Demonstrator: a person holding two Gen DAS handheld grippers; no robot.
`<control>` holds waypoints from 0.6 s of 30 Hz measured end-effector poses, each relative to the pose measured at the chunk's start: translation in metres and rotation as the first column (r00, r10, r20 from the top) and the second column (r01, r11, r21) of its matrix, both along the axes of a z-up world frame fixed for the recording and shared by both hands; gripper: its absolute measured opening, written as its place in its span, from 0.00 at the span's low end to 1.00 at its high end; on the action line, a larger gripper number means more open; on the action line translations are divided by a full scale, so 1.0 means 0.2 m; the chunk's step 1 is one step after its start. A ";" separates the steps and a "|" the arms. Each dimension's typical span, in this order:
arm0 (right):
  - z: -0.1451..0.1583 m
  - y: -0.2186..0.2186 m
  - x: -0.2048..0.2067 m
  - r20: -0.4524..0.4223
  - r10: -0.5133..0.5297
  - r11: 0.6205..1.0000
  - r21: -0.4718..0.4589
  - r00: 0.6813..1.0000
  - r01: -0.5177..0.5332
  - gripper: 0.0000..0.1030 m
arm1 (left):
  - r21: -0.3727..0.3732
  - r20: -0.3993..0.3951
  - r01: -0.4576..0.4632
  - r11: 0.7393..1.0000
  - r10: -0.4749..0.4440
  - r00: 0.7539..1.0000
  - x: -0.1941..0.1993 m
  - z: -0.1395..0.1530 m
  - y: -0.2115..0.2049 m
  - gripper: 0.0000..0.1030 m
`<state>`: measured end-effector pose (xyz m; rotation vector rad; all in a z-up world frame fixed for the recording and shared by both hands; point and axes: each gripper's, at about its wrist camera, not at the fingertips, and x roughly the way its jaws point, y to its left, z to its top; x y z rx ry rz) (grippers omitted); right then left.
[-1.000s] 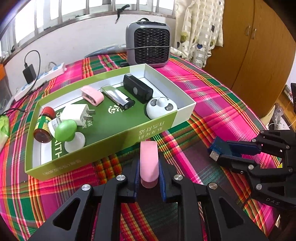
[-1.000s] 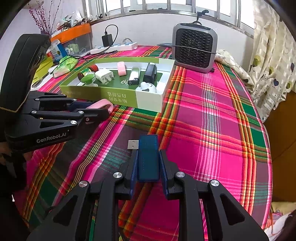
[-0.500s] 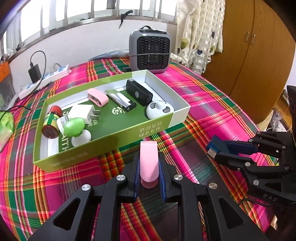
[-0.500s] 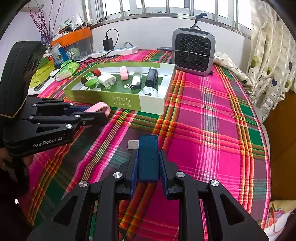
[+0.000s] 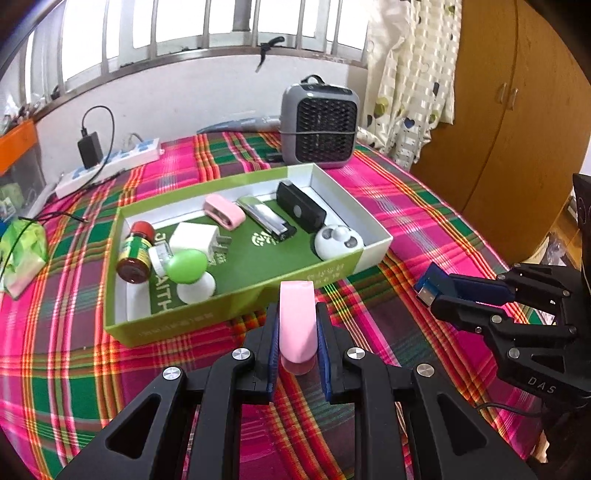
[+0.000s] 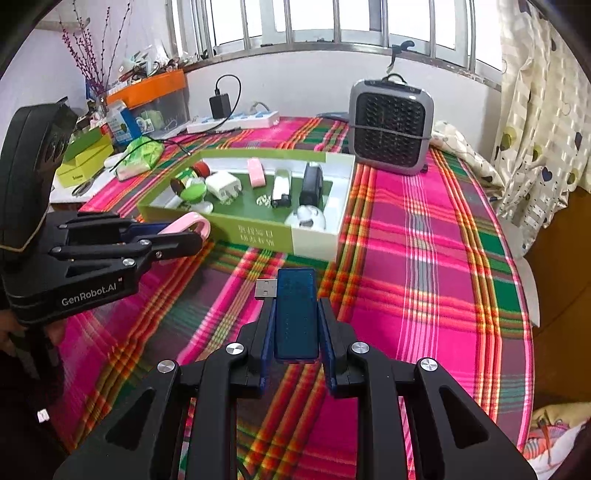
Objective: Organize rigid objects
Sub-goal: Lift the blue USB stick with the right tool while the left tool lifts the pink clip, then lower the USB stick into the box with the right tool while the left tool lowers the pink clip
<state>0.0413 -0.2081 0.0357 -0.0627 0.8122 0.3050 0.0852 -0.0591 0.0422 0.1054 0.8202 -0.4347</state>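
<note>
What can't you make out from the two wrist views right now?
- Pink object, left wrist view: its lower sides are covered by the left gripper's pads.
- Blue USB stick, right wrist view: its sides are covered by the right gripper.
- Print on the green box's front wall: too small to read.

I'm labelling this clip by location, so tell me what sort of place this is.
Most likely a room in a home, perhaps a bedroom: a wooden wardrobe, a patterned curtain beside a barred window, and a plaid tablecloth carrying a small space heater.
</note>
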 end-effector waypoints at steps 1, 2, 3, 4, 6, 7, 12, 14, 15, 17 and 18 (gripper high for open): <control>0.01 0.00 0.01 0.006 0.001 1.000 0.002 1.000 -0.001 0.22 | -0.002 0.003 -0.005 1.000 0.005 1.000 0.00 0.01 0.01 0.17; 0.02 0.01 0.01 0.008 0.000 1.000 0.004 1.000 0.000 0.22 | -0.004 0.005 -0.007 1.000 0.007 1.000 0.01 0.02 0.01 0.17; 0.03 0.01 0.02 0.012 -0.001 1.000 0.006 1.000 0.001 0.22 | -0.007 0.010 -0.011 1.000 0.011 1.000 0.01 0.03 0.02 0.17; 0.04 0.01 0.02 0.016 -0.002 1.000 0.007 1.000 0.002 0.22 | -0.008 0.012 -0.016 1.000 0.017 1.000 0.02 0.03 0.03 0.17; 0.06 0.02 0.04 0.021 0.001 1.000 0.004 1.000 -0.001 0.22 | -0.013 0.009 -0.027 1.000 0.027 1.000 0.03 0.04 0.04 0.17; 0.07 0.02 0.05 0.024 0.003 1.000 0.002 1.000 -0.003 0.22 | -0.016 0.008 -0.030 0.999 0.030 1.000 0.04 0.04 0.05 0.17; 0.10 0.05 0.11 0.033 0.005 1.000 -0.004 0.999 -0.005 0.22 | -0.012 0.006 -0.051 0.999 0.051 0.999 0.10 0.06 0.07 0.17; 0.10 0.06 0.15 0.034 0.002 1.000 -0.006 0.999 -0.001 0.22 | -0.014 0.007 -0.057 0.998 0.057 0.998 0.12 0.06 0.08 0.17; 0.10 0.07 0.17 0.032 0.001 1.000 -0.006 0.999 -0.001 0.22 | -0.015 0.002 -0.060 0.998 0.060 0.998 0.14 0.06 0.08 0.17; 0.10 0.07 0.21 0.028 -0.002 1.000 -0.006 1.000 0.002 0.22 | -0.018 -0.002 -0.064 0.998 0.064 0.998 0.16 0.06 0.08 0.17; 0.10 0.08 0.23 0.026 -0.003 1.000 -0.006 1.000 0.003 0.22 | -0.016 -0.003 -0.066 0.998 0.066 0.998 0.17 0.06 0.08 0.17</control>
